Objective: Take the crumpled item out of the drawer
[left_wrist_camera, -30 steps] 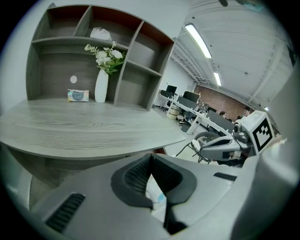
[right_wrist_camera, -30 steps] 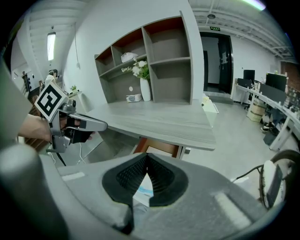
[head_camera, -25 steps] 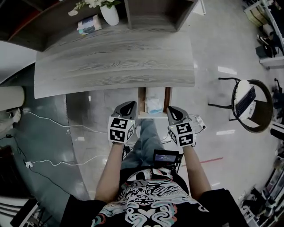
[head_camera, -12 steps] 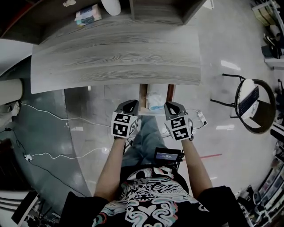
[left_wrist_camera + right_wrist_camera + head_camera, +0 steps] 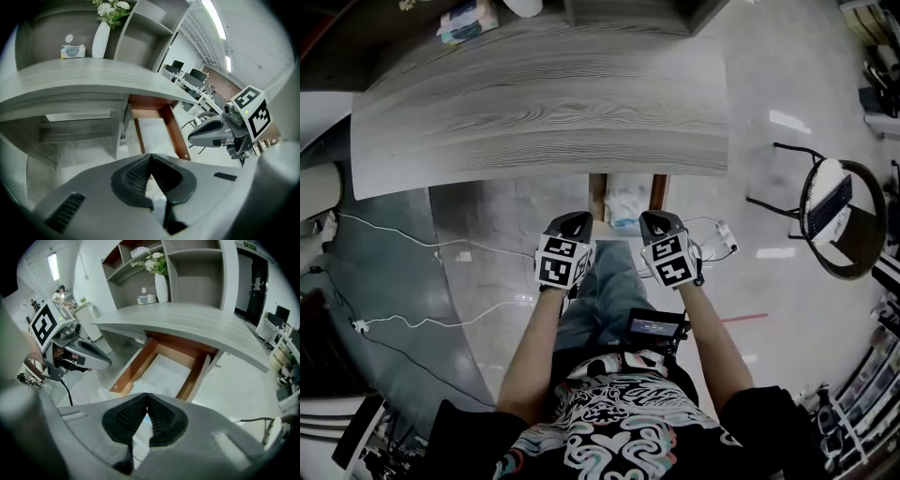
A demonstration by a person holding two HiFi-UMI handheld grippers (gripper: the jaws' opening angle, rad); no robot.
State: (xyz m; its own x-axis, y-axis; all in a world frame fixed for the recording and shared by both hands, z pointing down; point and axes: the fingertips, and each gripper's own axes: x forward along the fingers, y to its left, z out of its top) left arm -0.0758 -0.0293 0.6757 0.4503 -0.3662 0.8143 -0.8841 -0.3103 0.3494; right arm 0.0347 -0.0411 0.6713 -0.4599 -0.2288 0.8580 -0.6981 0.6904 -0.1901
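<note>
- L gripper [image 5: 150, 156]: jaws pressed together at the tips, nothing between the pads.
- R gripper [image 5: 146, 397]: same, pads meeting, empty.
- Crumpled item [image 5: 625, 208]: pale wad w/ a bit of blue, lying in the open drawer [image 5: 598, 195]. It's just ahead of both tips and lower, between the two grippers, slightly nearer my R one.
- Drawer sits pulled out from under the desk [image 5: 544, 112]; the desk edge hangs over its far part, above and ahead of my jaws.
- Task not started, by my read: nothing gripped yet, item not touched.
- Risk 1: going down w/ jaws together. I'd just poke the wad and shove it deeper under the desk. Need to open first.
- Risk 2: brown side walls are close either side of the item; spread jaws could catch a wall and jolt the drawer.
- Risk 3: the wad looks soft and light, prob. tissue or thin plastic. Pinching one loose fold may tear it or let it slip on the lift.
- Risk 4: my two grippers are near each other; both reaching in = they bump. Better to send one in, prob. the R.
</note>
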